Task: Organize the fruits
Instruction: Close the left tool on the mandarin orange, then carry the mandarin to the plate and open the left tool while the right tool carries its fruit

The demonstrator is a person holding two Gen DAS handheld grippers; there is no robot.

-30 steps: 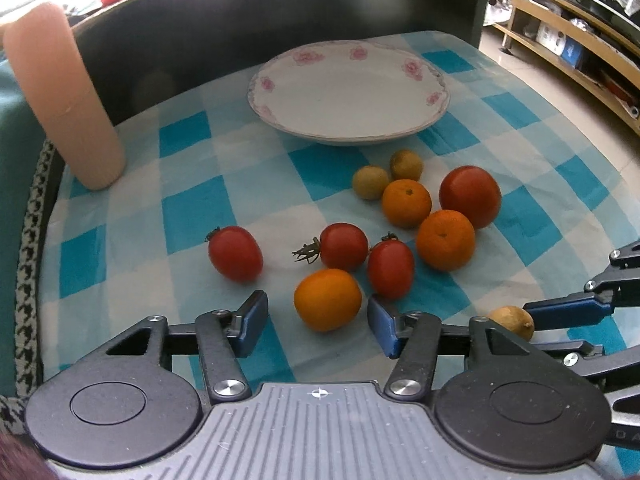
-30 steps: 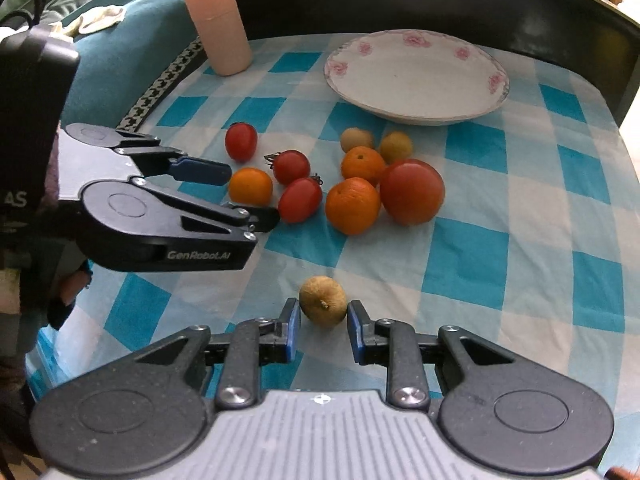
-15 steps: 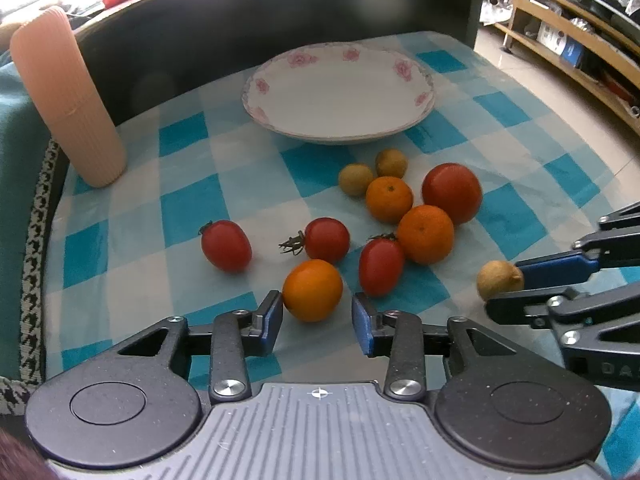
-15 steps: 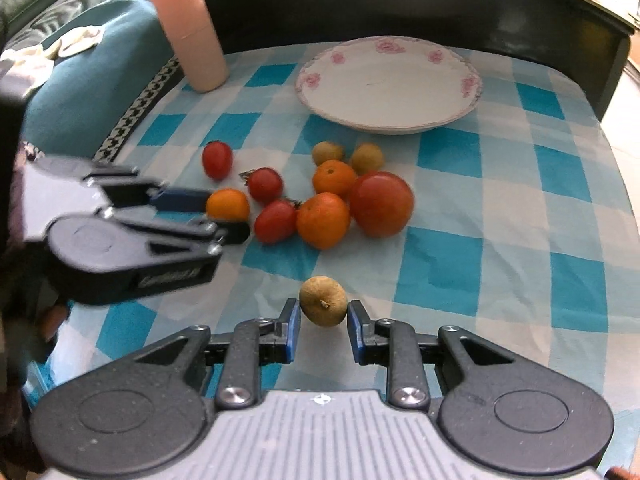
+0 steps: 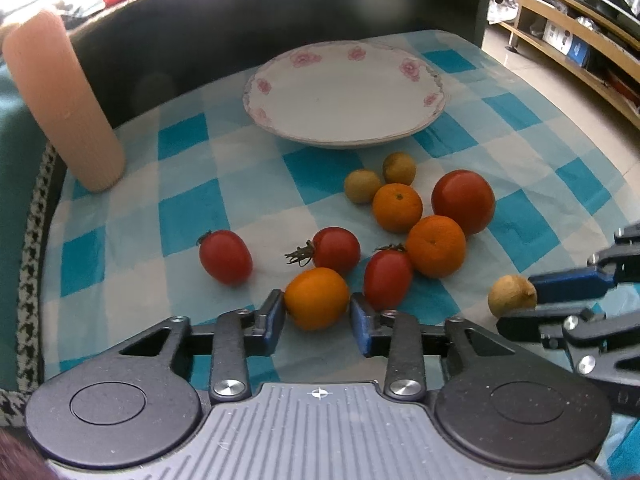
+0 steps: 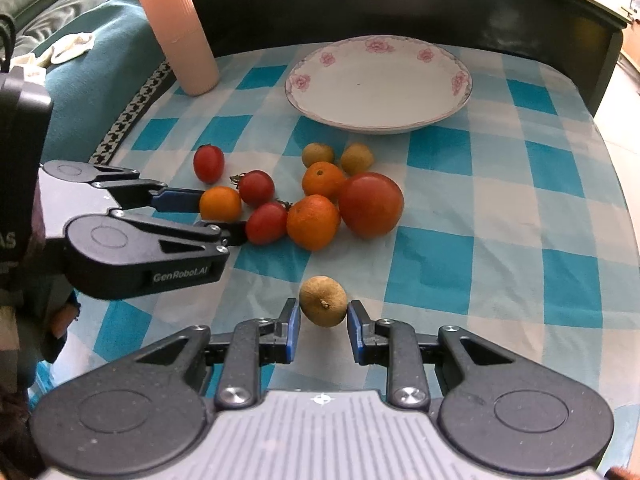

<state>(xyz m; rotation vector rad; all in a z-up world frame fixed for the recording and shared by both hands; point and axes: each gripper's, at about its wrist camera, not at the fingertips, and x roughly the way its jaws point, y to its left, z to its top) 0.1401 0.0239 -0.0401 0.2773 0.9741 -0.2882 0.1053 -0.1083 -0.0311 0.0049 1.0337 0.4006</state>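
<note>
While the checked cloth (image 5: 192, 216) lies bare ahead of both claws, the flowered plate (image 5: 344, 96) waits empty at the far end, beyond the heap of fruit. Nearer, the left claw (image 5: 318, 314) has just been closing and now pinches the small orange (image 5: 317, 297), a red tomato (image 5: 387, 278) crowding its right finger (a likely nudge on lifting). To its right, the right claw (image 6: 323, 322) holds a little brown fruit (image 6: 323, 300), narrow and fast. Judging by this, both fruits are ready to carry. Room is open toward the plate; a dark raised rim (image 6: 400, 8) bounds the table behind it.
</note>
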